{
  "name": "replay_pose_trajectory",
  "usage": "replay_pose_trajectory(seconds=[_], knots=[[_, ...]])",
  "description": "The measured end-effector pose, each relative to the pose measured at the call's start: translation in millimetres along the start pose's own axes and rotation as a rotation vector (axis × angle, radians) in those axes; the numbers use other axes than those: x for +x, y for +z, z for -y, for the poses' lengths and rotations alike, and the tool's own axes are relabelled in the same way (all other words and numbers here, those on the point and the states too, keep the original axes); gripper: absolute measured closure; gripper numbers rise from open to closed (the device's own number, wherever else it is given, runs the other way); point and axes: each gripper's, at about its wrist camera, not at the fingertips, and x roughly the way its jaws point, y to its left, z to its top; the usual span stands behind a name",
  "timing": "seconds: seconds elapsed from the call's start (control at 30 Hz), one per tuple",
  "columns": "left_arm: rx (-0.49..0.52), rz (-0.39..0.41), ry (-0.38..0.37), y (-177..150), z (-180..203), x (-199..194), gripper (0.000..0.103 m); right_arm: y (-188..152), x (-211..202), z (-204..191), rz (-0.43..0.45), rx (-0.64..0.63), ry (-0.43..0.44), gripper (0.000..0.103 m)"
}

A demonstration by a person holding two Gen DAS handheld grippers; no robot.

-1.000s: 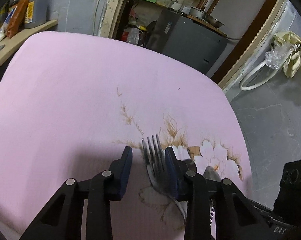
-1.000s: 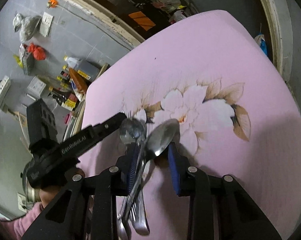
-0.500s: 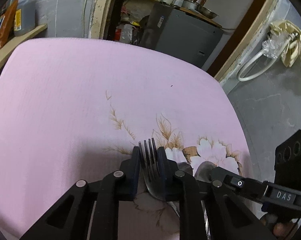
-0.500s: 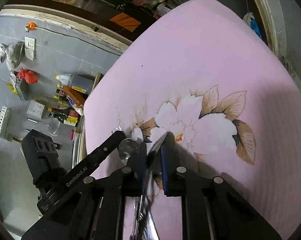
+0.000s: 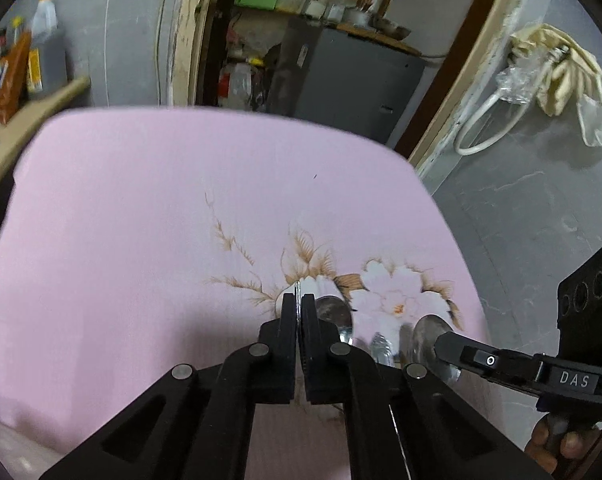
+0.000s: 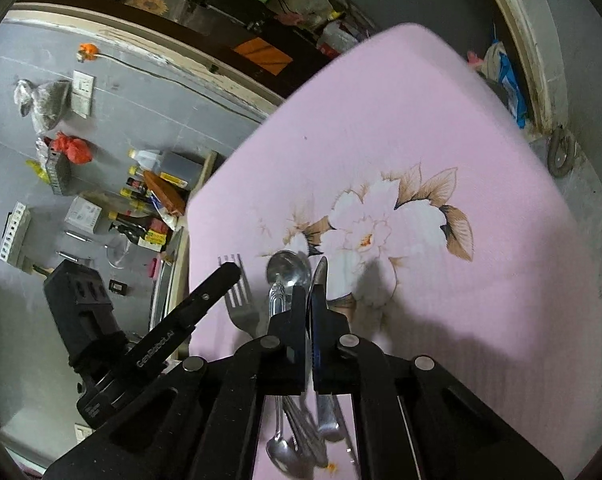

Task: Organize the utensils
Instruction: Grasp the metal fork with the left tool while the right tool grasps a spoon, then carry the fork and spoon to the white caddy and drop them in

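Left gripper (image 5: 299, 307) clenched on fork (image 6: 241, 300), right gripper (image 6: 309, 300) clenched on spoon (image 6: 321, 276), "DAS" lower right in left view, "GenRobot.AI" lower left in right view

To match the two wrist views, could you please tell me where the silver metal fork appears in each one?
Left wrist: the silver metal fork is edge-on, a thin sliver pinched between the shut pads of the left gripper, lower centre.
Right wrist: the fork is lower left of centre, tines up, partly behind the left gripper's black finger.
Shared landmark: the white flower print on the pink cloth, right of the fork in both.
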Motion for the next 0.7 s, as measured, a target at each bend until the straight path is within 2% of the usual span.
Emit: replay_pose_trajectory(seconds=[0.23,0.43,0.7], knots=[[0.097,0.133,0.017,-9.1,24.8,-54.4,0.1,-13.3,-36.7,-10.0,0.071,-0.032,-0.016,0.101],[0.16,0.231,0.019,-20.8,35.2,-98.0,0.1,-27.5,-69.5,-25.6,0.172,-0.058,-0.019,0.101],[0.201,0.346,0.058,-23.9,29.7,-155.0,0.1,-43.1,-110.8,-73.7,0.358,-0.114,0.062,0.101]])
